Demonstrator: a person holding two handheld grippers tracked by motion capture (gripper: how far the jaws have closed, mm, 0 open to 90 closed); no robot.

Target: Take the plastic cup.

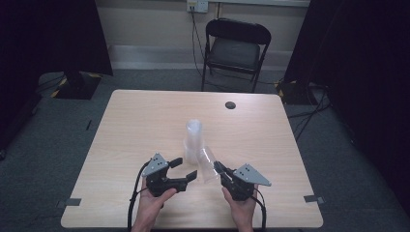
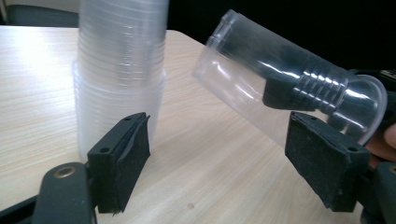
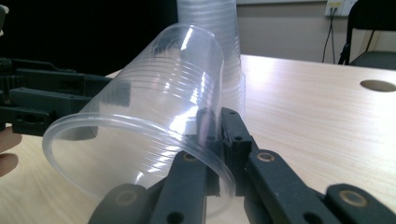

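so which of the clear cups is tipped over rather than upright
The single clear cup pinched at its wall by the right tool; the stacked cups stand upright on the table.

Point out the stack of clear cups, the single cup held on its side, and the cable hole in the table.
stack of cups (image 1: 193,137), high view, on its side wall.
single cup (image 3: 154,107), right gripper view, on its ribbed side wall.
cable hole (image 1: 230,105), high view, on its dark centre.

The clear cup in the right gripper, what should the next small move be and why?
Probably carry the single cup clear of the cup stack and set it upright on the table. The right gripper is pinching its wall near the rim, holding it tilted beside the stack, while the left gripper stands open with nothing between its pads.
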